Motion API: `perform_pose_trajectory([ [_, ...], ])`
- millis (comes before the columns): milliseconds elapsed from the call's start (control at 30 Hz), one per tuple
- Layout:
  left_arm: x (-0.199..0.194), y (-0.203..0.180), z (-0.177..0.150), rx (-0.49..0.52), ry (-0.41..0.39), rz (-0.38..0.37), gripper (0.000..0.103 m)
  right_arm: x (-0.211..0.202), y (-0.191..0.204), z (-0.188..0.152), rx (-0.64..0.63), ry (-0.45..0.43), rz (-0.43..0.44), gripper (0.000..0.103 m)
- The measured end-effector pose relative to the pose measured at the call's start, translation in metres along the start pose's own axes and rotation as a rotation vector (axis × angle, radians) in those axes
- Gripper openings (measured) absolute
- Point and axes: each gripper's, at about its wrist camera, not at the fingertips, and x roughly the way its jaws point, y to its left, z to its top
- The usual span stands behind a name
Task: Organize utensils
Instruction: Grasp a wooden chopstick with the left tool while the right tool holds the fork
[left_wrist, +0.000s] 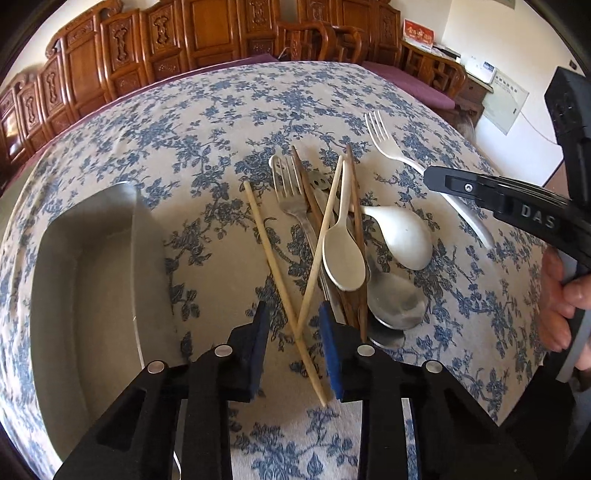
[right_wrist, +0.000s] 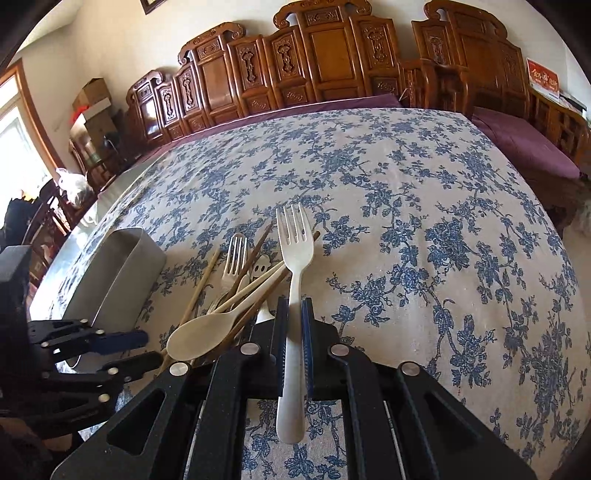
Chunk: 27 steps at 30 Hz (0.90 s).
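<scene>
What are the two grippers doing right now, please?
Left gripper: open, jaws around crossed chopsticks, not pressing.
Right gripper: shut on the white fork.

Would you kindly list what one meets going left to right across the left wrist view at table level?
Metal tray → pale chopsticks → metal fork → small white spoon → large white spoon → white fork → right gripper → hand.
</scene>
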Motion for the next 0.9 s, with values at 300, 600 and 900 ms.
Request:
perform_pose_trajectory([
  [300,0.016,-0.008,0.006,0.067,0.039,0.012,0.016,0.002,0.006,-0.001,-0.011,0.007,0.007,0.009],
  [600,-0.007,-0.015,0.005,0.065,-0.023,-0.014,0.004,0.001,0.008,-0.004,-0.008,0.005,0.005,0.009],
  [900,-0.056,0.001,-0.005,0.02,-0.125,0.008,0.004,-0.004,0.025,-0.008,-0.031,0.0,0.024,0.009],
])
